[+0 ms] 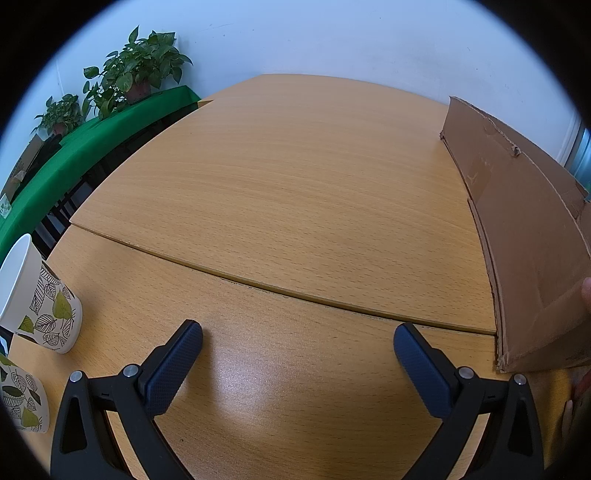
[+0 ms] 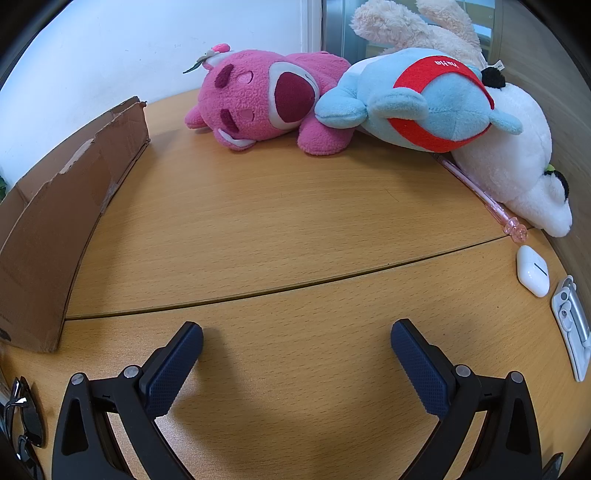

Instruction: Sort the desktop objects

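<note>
My left gripper point(image 1: 297, 341) is open over bare wooden table point(image 1: 280, 192), nothing between its fingers. Two leaf-patterned cups point(image 1: 40, 299) stand at its left, the nearer cup point(image 1: 22, 398) cut by the frame edge. A cardboard box point(image 1: 524, 236) stands at the right. My right gripper point(image 2: 297, 339) is open too, over the table with nothing in it. Far ahead lie a pink plush point(image 2: 266, 99), a blue and red plush point(image 2: 413, 103), a white plush point(image 2: 517, 166) and a cream plush point(image 2: 410, 26). A pink pen point(image 2: 484, 195) and a white earbud case point(image 2: 532, 271) lie at the right.
The same cardboard box point(image 2: 55, 225) stands left of the right gripper. Black sunglasses point(image 2: 24, 421) lie at the bottom left, a white metal clip-like item point(image 2: 572, 325) at the right edge. Potted plants point(image 1: 136, 70) sit on a green-covered table point(image 1: 74, 147). Fingers point(image 1: 585, 291) touch the box.
</note>
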`<state>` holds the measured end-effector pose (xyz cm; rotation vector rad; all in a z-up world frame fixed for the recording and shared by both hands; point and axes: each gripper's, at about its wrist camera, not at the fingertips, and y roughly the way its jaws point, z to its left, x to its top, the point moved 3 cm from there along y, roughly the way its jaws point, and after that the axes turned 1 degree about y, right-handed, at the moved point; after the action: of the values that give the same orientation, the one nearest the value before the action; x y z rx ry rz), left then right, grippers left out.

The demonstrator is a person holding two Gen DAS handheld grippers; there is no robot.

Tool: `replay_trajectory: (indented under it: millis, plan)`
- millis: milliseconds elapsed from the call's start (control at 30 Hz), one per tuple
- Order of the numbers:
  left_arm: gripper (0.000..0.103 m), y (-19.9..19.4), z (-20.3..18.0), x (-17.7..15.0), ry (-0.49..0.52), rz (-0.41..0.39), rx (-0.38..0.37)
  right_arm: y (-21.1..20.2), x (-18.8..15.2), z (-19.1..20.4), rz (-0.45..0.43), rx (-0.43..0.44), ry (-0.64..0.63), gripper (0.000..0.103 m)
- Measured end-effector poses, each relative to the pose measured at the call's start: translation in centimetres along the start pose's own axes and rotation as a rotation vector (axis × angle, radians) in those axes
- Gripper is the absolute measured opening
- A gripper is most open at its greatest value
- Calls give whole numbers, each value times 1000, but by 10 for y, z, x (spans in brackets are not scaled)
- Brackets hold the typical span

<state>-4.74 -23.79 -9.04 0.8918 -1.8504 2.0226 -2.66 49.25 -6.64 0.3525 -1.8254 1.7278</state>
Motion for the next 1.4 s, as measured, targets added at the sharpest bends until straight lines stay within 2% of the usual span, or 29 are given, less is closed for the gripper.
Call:
replay_trajectory:
  millis: [667, 767, 933, 1000, 1067, 1167, 1300, 1400]
  plan:
    - [103, 0, 0, 0, -1, 0, 1, 0, 0, 0, 0, 3, -3, 103]
    - [103, 0, 0, 0, -1, 0, 1, -10, -11, 1, 7, -3, 5, 103]
    - [103, 0, 0, 0, -1, 0, 1, -20, -24, 2, 70, -4, 6, 103]
    - [103, 0, 0, 0, -1, 0, 1, -27, -45, 4, 80, -8, 18, 103]
    - [103, 0, 0, 0, -2, 0, 1, -50, -60, 16, 13, 46, -5, 103]
    - [103, 0, 0, 0, -3, 0, 2, -92, -74, 39, -110, 67, -67, 103]
    - [103, 0, -1, 0, -3, 0, 2, -172, -85, 89, -281, 186, -169, 103]
    - [103, 0, 0, 0, -3, 0, 2, -211, -92, 132, -361, 200, -288, 103]
